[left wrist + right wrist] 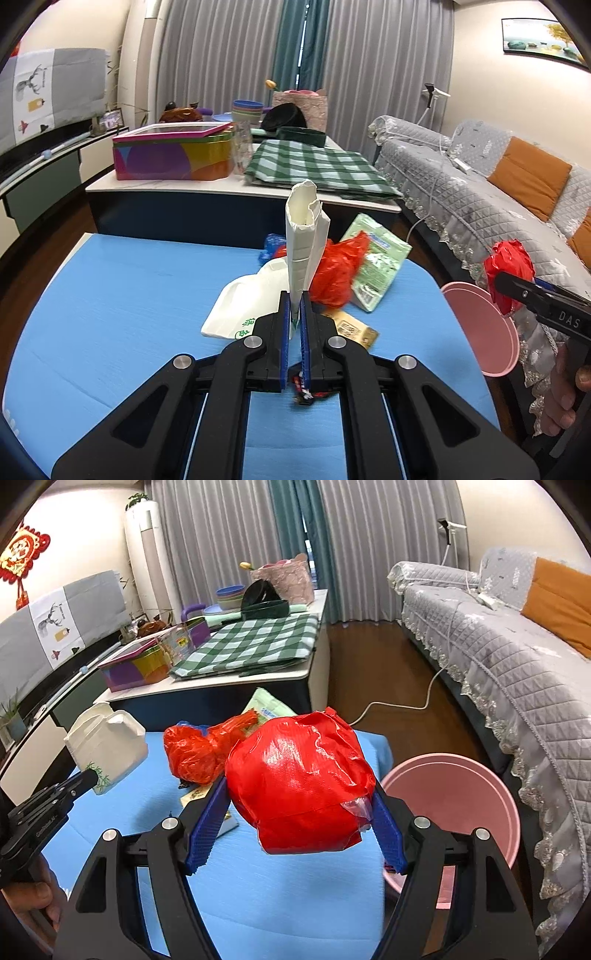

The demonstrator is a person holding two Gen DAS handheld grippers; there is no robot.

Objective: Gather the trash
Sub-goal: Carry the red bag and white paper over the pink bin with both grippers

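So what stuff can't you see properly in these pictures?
- Pink bucket: its bottom, right view, hidden by the red ball and right claw.
- Small wrapper: left view, mostly hidden behind the left claw.
- Brown packet: print too small to read.

This is the living room of a home. A long sofa (517, 657) under a quilted grey cover with lace trim carries orange cushions (528, 177), and grey and teal curtains (303, 48) hang floor to ceiling behind it. A tall standing air conditioner (147, 554) fills one corner beside a red knot ornament (18, 550) on the wall, and a framed picture (543, 40) hangs on the opposite wall. A low coffee table (306, 672) holds a green checked cloth (314, 166), stacked plastic bowls (247, 110) and a colourful tin (173, 155). The floor (384, 664) is dark wood.
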